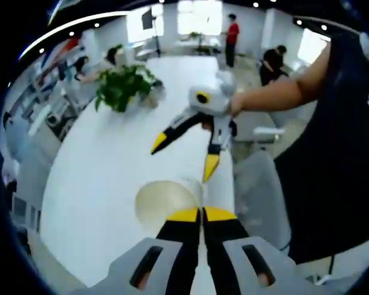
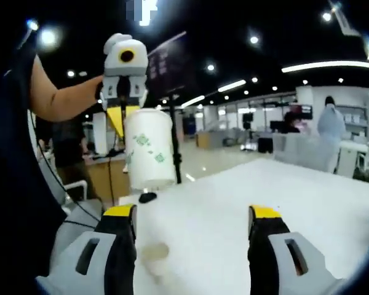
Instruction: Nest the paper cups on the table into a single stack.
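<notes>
A long white table [image 1: 104, 166] runs up the left gripper view, a potted plant [image 1: 120, 86] at upper left. Low in that frame, the left gripper [image 1: 202, 214] pinches the rim of a paper cup [image 1: 166, 200], seen mouth-on, held above the table. The right gripper [image 1: 184, 153], jaws spread and empty, hangs just above the cup at centre frame.

Open office with ceiling lights [image 2: 232, 85], bright windows [image 1: 199, 16], desks, a potted plant [image 1: 122, 86].
</notes>
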Demonstrator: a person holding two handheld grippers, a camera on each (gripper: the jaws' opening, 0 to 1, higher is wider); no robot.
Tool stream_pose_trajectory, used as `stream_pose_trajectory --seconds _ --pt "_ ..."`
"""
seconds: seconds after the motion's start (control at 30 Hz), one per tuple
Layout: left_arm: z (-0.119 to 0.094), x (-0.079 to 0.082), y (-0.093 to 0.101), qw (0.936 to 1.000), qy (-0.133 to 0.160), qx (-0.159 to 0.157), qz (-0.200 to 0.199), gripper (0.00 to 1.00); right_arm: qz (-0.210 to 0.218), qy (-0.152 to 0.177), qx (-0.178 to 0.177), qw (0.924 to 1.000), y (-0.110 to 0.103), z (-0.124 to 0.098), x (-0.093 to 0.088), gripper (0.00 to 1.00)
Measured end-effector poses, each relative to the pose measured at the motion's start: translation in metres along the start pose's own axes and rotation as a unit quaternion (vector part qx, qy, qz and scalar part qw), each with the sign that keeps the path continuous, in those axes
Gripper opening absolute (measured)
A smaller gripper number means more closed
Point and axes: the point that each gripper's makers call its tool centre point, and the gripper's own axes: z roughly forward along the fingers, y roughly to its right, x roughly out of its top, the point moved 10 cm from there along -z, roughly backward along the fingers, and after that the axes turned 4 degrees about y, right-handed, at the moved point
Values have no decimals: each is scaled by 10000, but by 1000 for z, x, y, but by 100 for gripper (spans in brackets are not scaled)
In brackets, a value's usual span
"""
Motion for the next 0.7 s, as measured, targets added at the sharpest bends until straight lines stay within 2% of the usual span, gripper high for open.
stream_pose_trajectory --seconds 0.1,0.17,0.27,0.4,0.5,0.7 --pt "3 4 -2 9983 -574 26 57 0 -102 -233 -208 9995 5 -9 -12 84" --pt "6 6 -4 9961 -854 92 197 0 -165 -349 -295 9988 6 -15 -18 88" --pt "14 7 -5 9891 -1437 199 262 0 -250 -578 -387 9973 6 -23 -27 96" --pt "24 13 -4 9798 -1935 187 459 0 -277 -738 -438 9959 4 -30 -34 100" --pt "29 18 -1 9766 -2077 174 529 0 -349 -864 -505 9944 -1 -37 -39 100" --pt "39 24 5 9725 -2262 79 558 0 -195 -923 -535 9941 -12 -45 -50 100"
